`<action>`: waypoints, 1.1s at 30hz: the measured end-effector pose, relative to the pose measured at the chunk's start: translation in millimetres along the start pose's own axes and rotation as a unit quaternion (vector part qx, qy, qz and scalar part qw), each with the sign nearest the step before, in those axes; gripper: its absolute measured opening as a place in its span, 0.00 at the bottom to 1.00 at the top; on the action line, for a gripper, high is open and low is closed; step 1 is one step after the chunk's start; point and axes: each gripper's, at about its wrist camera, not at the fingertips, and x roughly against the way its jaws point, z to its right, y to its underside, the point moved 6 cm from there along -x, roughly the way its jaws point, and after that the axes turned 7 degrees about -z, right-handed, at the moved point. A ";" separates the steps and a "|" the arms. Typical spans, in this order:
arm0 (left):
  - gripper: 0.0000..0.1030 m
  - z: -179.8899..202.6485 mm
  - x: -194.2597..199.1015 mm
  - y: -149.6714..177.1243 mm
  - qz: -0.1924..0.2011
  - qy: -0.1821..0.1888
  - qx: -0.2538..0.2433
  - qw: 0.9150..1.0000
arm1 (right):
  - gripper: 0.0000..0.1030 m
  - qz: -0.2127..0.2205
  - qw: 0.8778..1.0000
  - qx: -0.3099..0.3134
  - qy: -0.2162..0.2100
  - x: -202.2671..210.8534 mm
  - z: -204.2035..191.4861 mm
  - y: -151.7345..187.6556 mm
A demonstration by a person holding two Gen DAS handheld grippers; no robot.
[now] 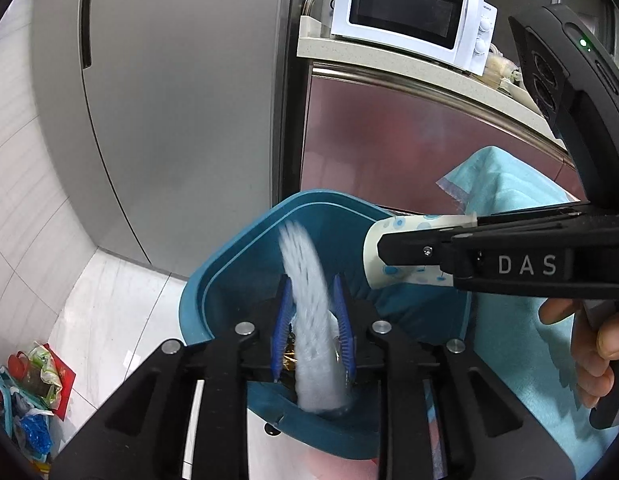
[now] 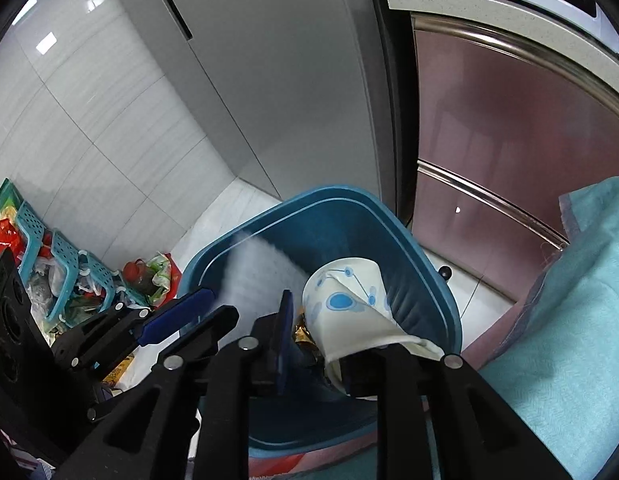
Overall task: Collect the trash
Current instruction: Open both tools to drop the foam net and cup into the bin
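Your left gripper (image 1: 312,328) has its blue-padded fingers (image 1: 280,328) spread, and the white foam-mesh sleeve (image 1: 309,312) between them is motion-blurred and looks loose, so I judge it is dropping into the teal plastic trash bin (image 1: 213,280) below. In the left wrist view the sleeve's top end leans toward 11 o'clock, close to the bin's far wall. If it tips further it could catch on the rim and hang half out, or slide onto the white tiled floor (image 1: 109,300).

Your right gripper (image 2: 329,332) is clamped on a crushed white paper cup with blue dots (image 2: 341,304), held over the bin's open mouth. In the right wrist view the cup sits at about 1 o'clock from the fingers, its open end pointing into the bin. It looks pinched flat, and one side of the grip is hidden behind the cup, so I cannot tell how deep the hold is. Release it too far toward 3 o'clock and it may land on the light blue cloth (image 2: 581,320) beside the bin instead.

The two grippers are very near each other above the same opening. Swing either sideways and you risk knocking fingers together or nudging the bin off its spot. Gold foil wrapping (image 2: 305,330) already lies inside.
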 end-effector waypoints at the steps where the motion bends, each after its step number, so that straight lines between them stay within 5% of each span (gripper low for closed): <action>1: 0.29 1.8 -0.6 -1.5 0.001 0.000 -0.001 1.000 | 0.22 0.001 1.000 0.000 -0.002 0.2 1.4 -0.4; 11: 0.45 -0.8 13.8 5.3 0.012 -0.006 -0.003 1.000 | 0.42 0.009 1.000 -0.003 -0.005 8.2 -0.5 -6.1; 14: 0.55 -2.4 16.3 4.6 0.014 -0.008 0.000 1.000 | 0.62 0.005 1.000 -0.005 -0.005 10.0 -2.4 -9.2; 17: 0.68 -1.6 18.9 4.1 0.017 -0.008 0.000 1.000 | 0.72 -0.002 1.000 -0.003 0.007 10.9 -5.2 -12.9; 23: 0.82 -3.5 23.2 3.1 0.022 -0.014 0.004 1.000 | 0.74 -0.023 0.999 0.001 0.025 11.9 -8.2 -16.8; 33: 0.93 -7.0 38.4 -0.7 0.042 -0.003 0.010 0.999 | 0.77 -0.011 1.000 -0.015 0.015 28.1 5.5 -5.3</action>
